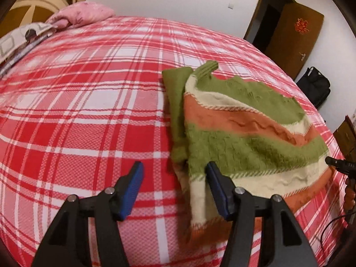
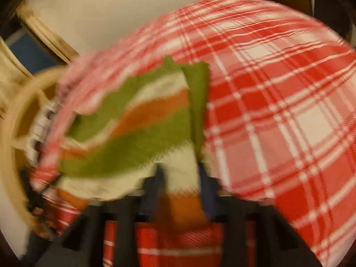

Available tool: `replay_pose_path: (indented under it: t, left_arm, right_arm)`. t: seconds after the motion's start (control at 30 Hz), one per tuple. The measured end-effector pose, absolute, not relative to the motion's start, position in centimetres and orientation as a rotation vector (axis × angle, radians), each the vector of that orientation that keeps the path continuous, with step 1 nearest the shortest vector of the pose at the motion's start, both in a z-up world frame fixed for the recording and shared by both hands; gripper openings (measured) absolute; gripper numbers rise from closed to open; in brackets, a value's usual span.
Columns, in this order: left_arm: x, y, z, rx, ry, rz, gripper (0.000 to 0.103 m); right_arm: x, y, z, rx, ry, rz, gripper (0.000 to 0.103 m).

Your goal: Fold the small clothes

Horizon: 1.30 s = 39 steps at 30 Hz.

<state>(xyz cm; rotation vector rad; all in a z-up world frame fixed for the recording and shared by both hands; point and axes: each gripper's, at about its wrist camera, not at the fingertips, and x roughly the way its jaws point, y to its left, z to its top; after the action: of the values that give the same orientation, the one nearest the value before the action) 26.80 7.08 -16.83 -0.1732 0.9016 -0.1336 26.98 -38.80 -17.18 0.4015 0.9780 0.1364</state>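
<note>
**Mia:** Both claws are hanging over the bed (image 1: 89, 111), the one with the red and white checked sheet. Look at the left claw (image 1: 174, 170) first. Its two blue fingers (image 1: 133, 184) are standing wide apart, and nothing is being pinched.

**Ben:** Where is the sweater (image 1: 240, 133) lying?

**Mia:** It is lying flat on the bed, a striped one in green, orange and cream. One blue finger is sitting over the cream edge of the sweater. The other finger is sitting off the sweater, over the bare sheet beside it. So the sweater's near corner is lying between the fingers, but I cannot tell if a finger is touching it.

**Ben:** And the right claw (image 2: 180, 173)?

**Mia:** In its own view everything is looking smeared. Its fingers are standing close together at the sweater's (image 2: 138, 133) near edge. The cream and orange stripes are running right between them. It is looking like a pinch on the sweater, though the blur is making it hard to be sure.

**Ben:** Is the right claw (image 1: 338, 163) showing in the left view too?

**Mia:** Yes, its dark tip is poking in at the far side of the sweater from the left claw. A green sleeve (image 1: 175, 102) is lying folded along the sweater's side. A pink pillow (image 1: 82, 16) is sitting at the far end of the bed, well away from the sweater.
</note>
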Motion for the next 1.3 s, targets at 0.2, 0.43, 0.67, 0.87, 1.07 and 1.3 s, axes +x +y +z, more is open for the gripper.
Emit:
replay_pose_path:
  t: [0.2,0.43,0.67,0.87,1.07,1.3]
  left_arm:
    - [25.8,7.1,-17.0,-0.154,0.88,-0.133,0.061]
    - [25.3,7.6,-14.1,-0.095,0.784,-0.083,0.077]
    - [29.2,4.7,-12.3,-0.062,0.748,-0.088,0.087]
    - [32.5,1.0,-12.4,0.027,0.764,-0.108,0.087]
    - [35.1,1.4,-17.2,0.102,0.918,0.009,0.089]
    - [34.7,3.7,-15.0,-0.028,0.848,0.015,0.09]
  right_arm:
    - [24.9,-37.9,-18.3,0.364,0.984,0.042,0.012]
    - [22.7,-36.9,-16.0,0.308,0.904,-0.017,0.021]
    - [26.9,-33.7,-11.6,0.274,0.746,0.089,0.065]
    - [33.0,-29.2,-12.1,0.206,0.788,0.215,0.064]
    - [38.2,-25.4,-16.5,0.082,0.971,0.181,0.064]
    - [41.5,-27.4,-16.8,0.066,0.967,0.099,0.06]
